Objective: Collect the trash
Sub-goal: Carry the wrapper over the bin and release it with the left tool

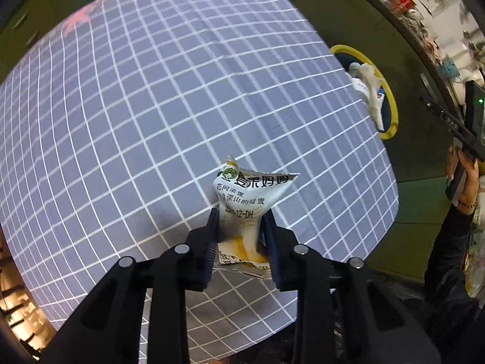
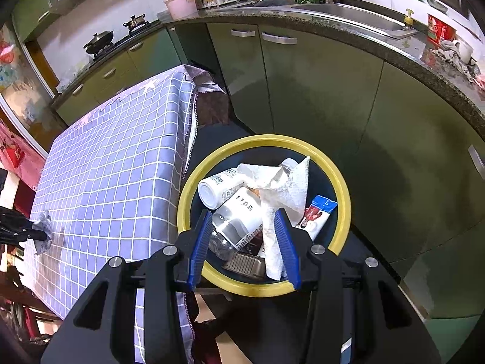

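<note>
My left gripper (image 1: 241, 221) is shut on a crumpled white and yellow food wrapper (image 1: 251, 194) with printed characters, held just above the blue checked tablecloth (image 1: 151, 106). The same wrapper (image 2: 44, 227) shows at the far left of the right wrist view, in the left gripper (image 2: 45, 235). My right gripper (image 2: 244, 221) is open above the yellow-rimmed trash bin (image 2: 345, 203); a crumpled white paper towel (image 2: 282, 194) lies between its fingers in the bin, apart from both pads. The bin (image 1: 391, 103) also shows past the table's right edge in the left wrist view.
The bin holds a white bottle (image 2: 218, 188), a clear labelled bottle (image 2: 236, 224), a red and blue sachet (image 2: 318, 215) and a brown tray (image 2: 242, 264). Green kitchen cabinets (image 2: 318, 91) and a counter with a sink (image 2: 348, 15) curve behind the bin.
</note>
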`<state>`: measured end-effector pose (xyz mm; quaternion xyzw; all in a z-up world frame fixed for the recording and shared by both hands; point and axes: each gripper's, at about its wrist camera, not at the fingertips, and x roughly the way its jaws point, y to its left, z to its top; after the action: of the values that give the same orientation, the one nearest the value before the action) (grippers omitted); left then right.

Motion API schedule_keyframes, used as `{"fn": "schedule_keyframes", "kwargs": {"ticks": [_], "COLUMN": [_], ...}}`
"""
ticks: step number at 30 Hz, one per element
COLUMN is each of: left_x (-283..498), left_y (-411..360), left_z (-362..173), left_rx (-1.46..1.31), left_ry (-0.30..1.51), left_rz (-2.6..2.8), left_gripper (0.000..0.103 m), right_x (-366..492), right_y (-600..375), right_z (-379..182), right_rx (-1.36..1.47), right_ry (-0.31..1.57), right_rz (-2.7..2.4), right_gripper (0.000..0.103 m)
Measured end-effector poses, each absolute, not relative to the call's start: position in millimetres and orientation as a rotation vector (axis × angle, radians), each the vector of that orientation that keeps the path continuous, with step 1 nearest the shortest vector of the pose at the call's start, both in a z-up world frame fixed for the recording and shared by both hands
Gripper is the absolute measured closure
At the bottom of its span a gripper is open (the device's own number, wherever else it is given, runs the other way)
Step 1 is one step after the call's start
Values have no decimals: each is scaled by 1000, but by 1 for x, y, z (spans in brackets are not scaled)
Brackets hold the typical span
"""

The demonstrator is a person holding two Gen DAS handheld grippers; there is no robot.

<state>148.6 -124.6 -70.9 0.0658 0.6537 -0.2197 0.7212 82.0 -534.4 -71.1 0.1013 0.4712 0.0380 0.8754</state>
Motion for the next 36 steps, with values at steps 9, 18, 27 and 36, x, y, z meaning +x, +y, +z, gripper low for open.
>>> {"fn": "schedule_keyframes", "kwargs": {"ticks": [9, 18, 27, 36], "left_x": [161, 206, 259, 264], "left_y": [-207, -365, -463, -452], "left_z": [-12, -40, -105, -96], "left_rx": [251, 380, 490, 467], "left_ry": [1277, 1221, 1226, 1161], "left_rz": [-671, -845, -792, -783], "left_gripper": [75, 75, 74, 48], "right_x": [53, 24, 8, -1], "right_y": [-567, -608, -643, -645], "right_z": [-58, -68, -93, -98], "right_rx": [251, 303, 372, 391], "right_ry": [940, 940, 966, 961], "right_rz": [20, -37, -72, -73], "right_gripper": [60, 60, 60, 60]}}
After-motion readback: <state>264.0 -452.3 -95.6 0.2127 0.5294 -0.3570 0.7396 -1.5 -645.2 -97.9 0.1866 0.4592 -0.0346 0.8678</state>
